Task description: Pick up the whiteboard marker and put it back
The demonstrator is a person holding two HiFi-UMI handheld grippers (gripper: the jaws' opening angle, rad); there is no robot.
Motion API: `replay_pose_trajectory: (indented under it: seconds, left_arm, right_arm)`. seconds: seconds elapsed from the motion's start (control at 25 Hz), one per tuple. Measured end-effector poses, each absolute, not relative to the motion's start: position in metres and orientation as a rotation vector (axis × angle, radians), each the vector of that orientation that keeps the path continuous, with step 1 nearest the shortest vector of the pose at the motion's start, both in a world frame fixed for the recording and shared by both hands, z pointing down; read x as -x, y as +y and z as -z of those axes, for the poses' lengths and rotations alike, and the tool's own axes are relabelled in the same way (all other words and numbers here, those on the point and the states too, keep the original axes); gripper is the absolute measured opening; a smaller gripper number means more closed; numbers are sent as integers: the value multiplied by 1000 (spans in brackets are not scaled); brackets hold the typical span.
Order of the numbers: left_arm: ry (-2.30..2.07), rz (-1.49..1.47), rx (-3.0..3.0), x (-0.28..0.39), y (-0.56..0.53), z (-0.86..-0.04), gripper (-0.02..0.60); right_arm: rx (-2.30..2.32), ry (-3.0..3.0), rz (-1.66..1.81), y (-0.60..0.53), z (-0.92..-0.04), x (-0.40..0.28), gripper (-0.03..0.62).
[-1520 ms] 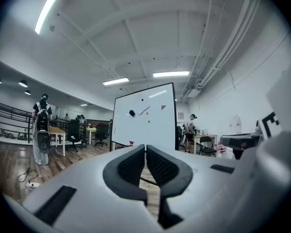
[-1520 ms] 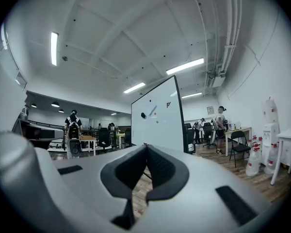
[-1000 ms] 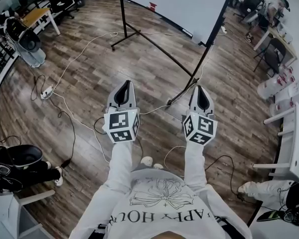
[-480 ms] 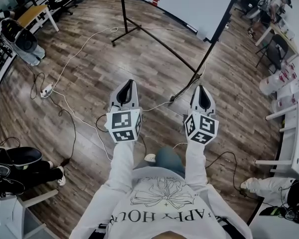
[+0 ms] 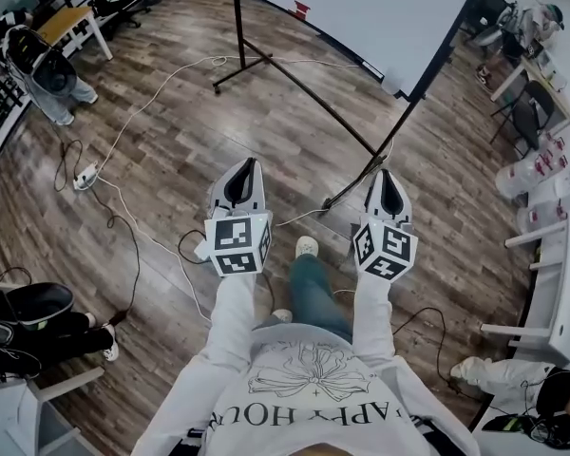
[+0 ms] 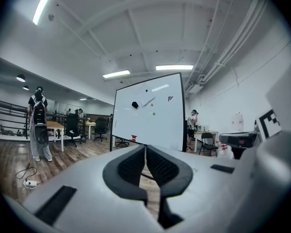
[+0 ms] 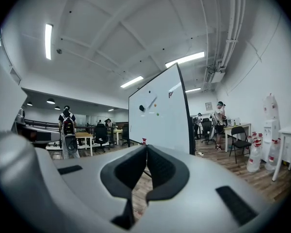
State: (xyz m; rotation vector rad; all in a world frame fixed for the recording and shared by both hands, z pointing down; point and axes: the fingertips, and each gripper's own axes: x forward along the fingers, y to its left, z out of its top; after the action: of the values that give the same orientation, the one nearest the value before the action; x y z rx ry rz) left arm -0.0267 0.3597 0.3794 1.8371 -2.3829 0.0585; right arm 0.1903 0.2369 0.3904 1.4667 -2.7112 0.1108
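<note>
Jaws of the left gripper (image 6: pixel 145 147) are pressed together along their whole length, with nothing between them. This gripper is held out roughly level over the wooden floor (image 5: pixel 171 141). At the far left of the room a person with a backpack (image 5: pixel 46 76) stands near a yellow-topped bench (image 5: pixel 71 27). A white power strip (image 5: pixel 87 175) lies on the floor to the left of the left gripper, and a white cable (image 5: pixel 142 112) trails from it toward the foot of the whiteboard's black stand.

The whiteboard (image 5: pixel 361 12) stands ahead, well apart from both grippers and roughly between the lines they point along. What looks like the whiteboard marker (image 6: pixel 147 101) is a slim pale stick set slantwise on the board's face, just beside a black block (image 6: pixel 135 104). It is too small to be sure of. A small red thing (image 6: pixel 133 138) sits at the board's lower edge.

Between the two grippers, a leg in jeans reaches forward, ending in a white shoe (image 5: pixel 307 246) on the floor. The right gripper (image 7: pixel 146 147) is held parallel to the left. Its jaws are likewise closed tip to tip and hold nothing. At the far right, water bottles (image 5: pixel 540 164) stand on the floor near a white bench (image 5: pixel 562 274).
</note>
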Motion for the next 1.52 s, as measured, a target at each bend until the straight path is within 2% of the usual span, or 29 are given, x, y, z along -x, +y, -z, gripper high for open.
replay_pose_trajectory:
  seconds: [0.72,1.52]
  left_arm:
    - [-2468,-104,-1782,107,99,-366,12]
    - [-2407,-140,-1803,164,-86,-391,12]
  right_arm:
    - [-1367,-2778,-82,-44,-380,-90,3]
    - [-1341,-2715,-104,-216,-412,-31,5]
